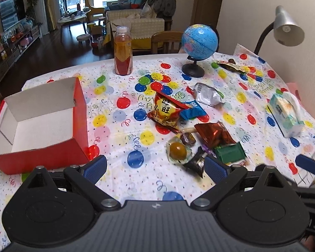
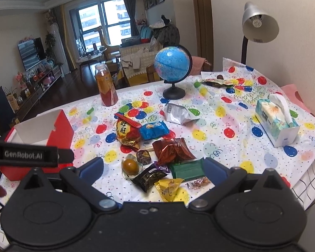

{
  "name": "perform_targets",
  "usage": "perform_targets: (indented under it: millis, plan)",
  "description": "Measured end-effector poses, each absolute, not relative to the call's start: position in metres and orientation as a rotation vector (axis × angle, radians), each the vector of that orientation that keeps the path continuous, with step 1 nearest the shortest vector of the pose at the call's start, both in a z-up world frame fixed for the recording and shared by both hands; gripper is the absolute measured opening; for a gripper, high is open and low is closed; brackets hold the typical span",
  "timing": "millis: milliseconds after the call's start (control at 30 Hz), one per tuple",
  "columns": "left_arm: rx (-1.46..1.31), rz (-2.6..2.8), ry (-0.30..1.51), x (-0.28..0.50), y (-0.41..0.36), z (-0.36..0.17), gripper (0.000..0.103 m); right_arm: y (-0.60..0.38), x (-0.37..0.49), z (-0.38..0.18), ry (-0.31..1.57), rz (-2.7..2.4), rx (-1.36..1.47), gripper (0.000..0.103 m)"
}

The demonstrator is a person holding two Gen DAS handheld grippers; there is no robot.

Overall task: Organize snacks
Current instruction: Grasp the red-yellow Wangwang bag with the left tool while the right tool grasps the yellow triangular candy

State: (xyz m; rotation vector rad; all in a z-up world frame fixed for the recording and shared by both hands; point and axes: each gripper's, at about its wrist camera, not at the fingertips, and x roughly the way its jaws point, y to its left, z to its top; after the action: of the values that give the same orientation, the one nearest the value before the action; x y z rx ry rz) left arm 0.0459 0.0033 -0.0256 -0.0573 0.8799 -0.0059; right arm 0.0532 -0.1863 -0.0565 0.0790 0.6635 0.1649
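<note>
A pile of snack packets lies mid-table: a red-and-yellow bag (image 1: pixel 164 110), a blue packet (image 1: pixel 194 110), a silver bag (image 1: pixel 209 94), a red foil packet (image 1: pixel 215 133), a green packet (image 1: pixel 231 152), a sealed egg (image 1: pixel 178 150) and a black packet (image 1: pixel 196 163). An open, empty red box (image 1: pixel 39 124) stands at the left. My left gripper (image 1: pixel 155 167) is open and empty, just short of the pile. My right gripper (image 2: pixel 154 168) is open and empty, above the near packets, with the black packet (image 2: pixel 149 177), a yellow packet (image 2: pixel 170 189) and the green packet (image 2: pixel 188 169) between its fingers.
A bottle of orange drink (image 1: pixel 123 51), a globe (image 1: pixel 199 42) and a desk lamp (image 1: pixel 287 28) stand at the table's far side. A tissue box (image 1: pixel 286 114) is at the right. More wrappers (image 1: pixel 233 66) lie near the lamp. The table edge is close at right.
</note>
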Motion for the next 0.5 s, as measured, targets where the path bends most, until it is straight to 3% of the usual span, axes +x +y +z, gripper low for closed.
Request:
perform_targets:
  millis: [133,500]
  plan:
    - [-0.061,0.015,0.888,0.074,0.012,-0.045,0.099,-0.191,0.074,-0.078,0.724,0.153,0.071,0.092]
    - [0.119,-0.110,0.938,0.171,0.005,-0.101,0.099,-0.199,0.121,-0.140,0.911,0.151,0.079,0.085]
